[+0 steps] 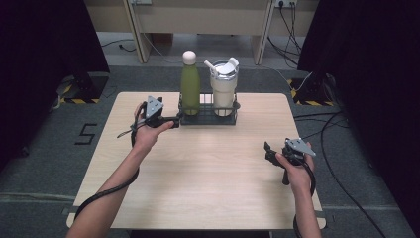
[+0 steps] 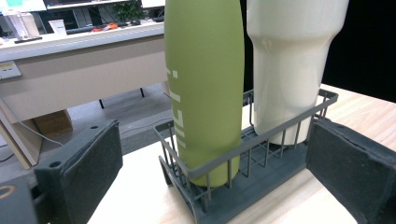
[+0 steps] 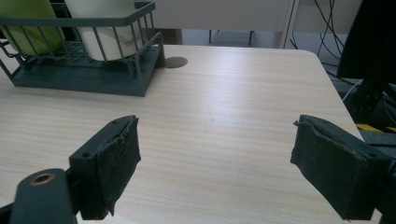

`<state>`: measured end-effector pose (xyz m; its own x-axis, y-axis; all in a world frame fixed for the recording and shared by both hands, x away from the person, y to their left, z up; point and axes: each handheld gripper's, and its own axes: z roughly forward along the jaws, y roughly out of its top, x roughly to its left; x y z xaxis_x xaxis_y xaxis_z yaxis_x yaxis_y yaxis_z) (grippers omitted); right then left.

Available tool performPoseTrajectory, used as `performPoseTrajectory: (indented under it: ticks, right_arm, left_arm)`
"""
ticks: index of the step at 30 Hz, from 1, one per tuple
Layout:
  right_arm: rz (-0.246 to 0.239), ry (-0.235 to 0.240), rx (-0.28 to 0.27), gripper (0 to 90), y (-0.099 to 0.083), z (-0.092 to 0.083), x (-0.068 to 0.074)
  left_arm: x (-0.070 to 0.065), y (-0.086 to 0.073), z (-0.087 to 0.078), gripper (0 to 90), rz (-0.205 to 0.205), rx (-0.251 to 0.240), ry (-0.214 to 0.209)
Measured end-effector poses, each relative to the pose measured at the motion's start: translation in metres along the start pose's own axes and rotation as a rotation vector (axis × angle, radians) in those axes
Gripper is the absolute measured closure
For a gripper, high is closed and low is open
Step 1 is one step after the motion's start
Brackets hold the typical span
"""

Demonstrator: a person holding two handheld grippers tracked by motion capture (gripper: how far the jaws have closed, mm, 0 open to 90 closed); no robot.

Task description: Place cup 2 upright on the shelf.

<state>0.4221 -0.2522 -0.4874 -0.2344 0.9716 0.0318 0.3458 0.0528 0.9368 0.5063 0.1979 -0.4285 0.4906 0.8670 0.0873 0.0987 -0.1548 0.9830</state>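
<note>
Left gripper view has the left gripper (image 2: 212, 186) spread wide, gripping nothing, jaws either side of the wire rack (image 2: 261, 140) end at mid frame. Green bottle (image 2: 205, 84) stands upright in it, long axis vertical, white lettering running up its side, too cropped to read. White tumbler (image 2: 289, 60) sits just beside it. Right gripper (image 3: 215, 172) is also spread wide, over bare table (image 3: 224, 112) with loads of room.
</note>
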Motion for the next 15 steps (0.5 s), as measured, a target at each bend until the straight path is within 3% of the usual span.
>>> performPoseTrajectory:
  ticks: [15]
  right_arm:
    - [-0.004, 0.003, 0.004, 14.9, 0.000, 0.001, 0.003]
  left_arm:
    - [0.000, -0.016, -0.024, 3.4, -0.004, 0.009, 0.003]
